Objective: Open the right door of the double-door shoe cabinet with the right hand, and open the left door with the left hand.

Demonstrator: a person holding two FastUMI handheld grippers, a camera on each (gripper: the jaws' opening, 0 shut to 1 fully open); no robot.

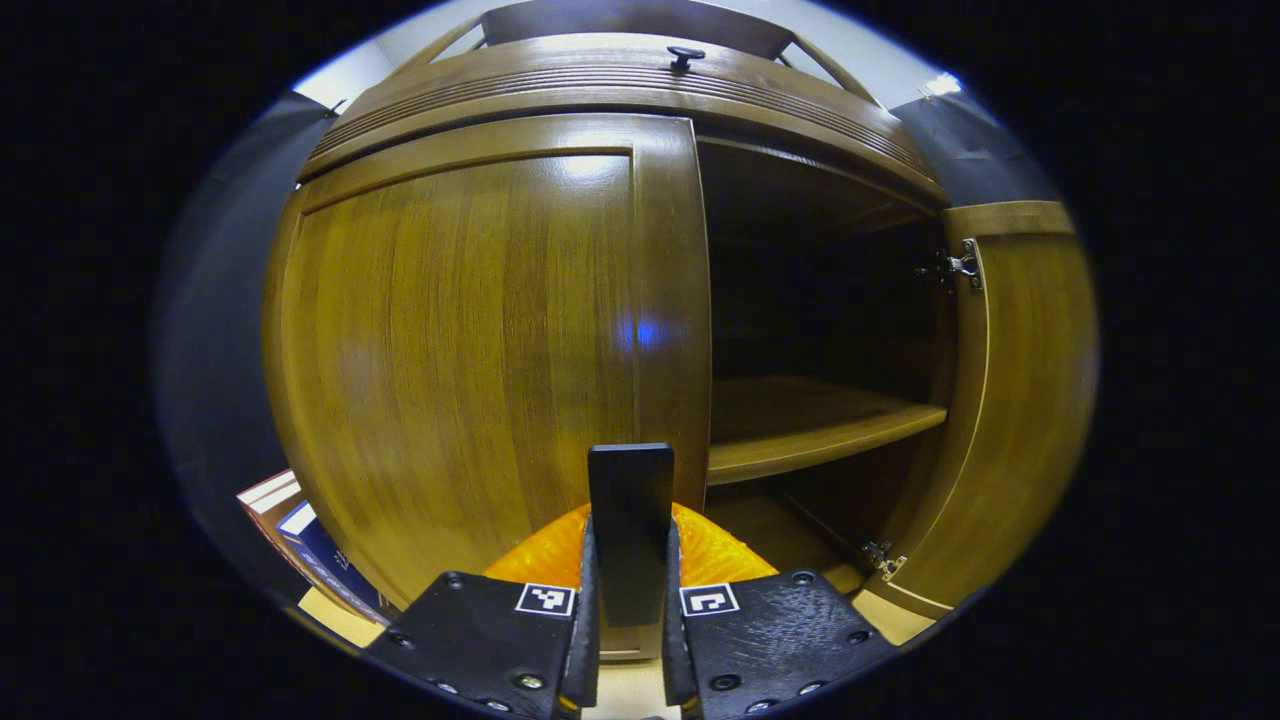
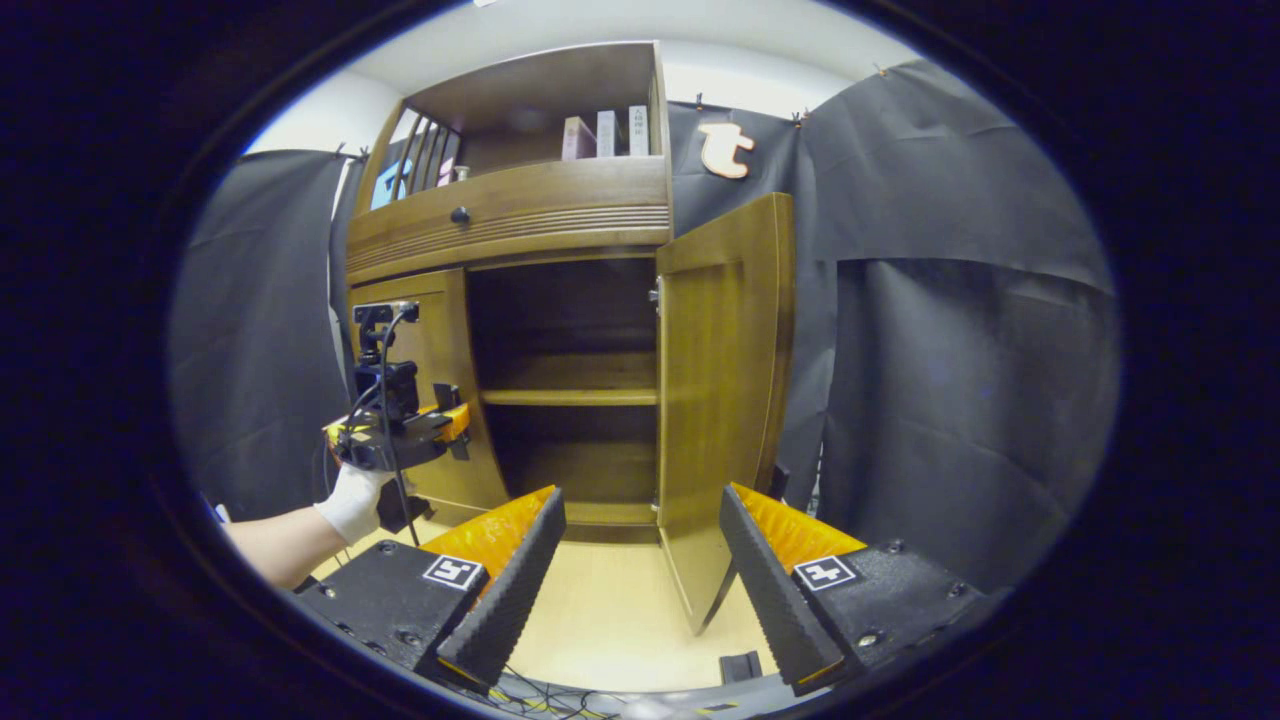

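Black fingers of the left gripper (image 1: 630,600) sit nearly together, close before the closed left door (image 1: 480,350). Whether they pinch its handle I cannot tell. That door's free edge runs upright just above the fingers, beside the dark cabinet opening. Farther back, the right gripper (image 2: 640,560) has its fingers wide apart, holding nothing, with the right door (image 2: 725,400) swung open ahead of it.
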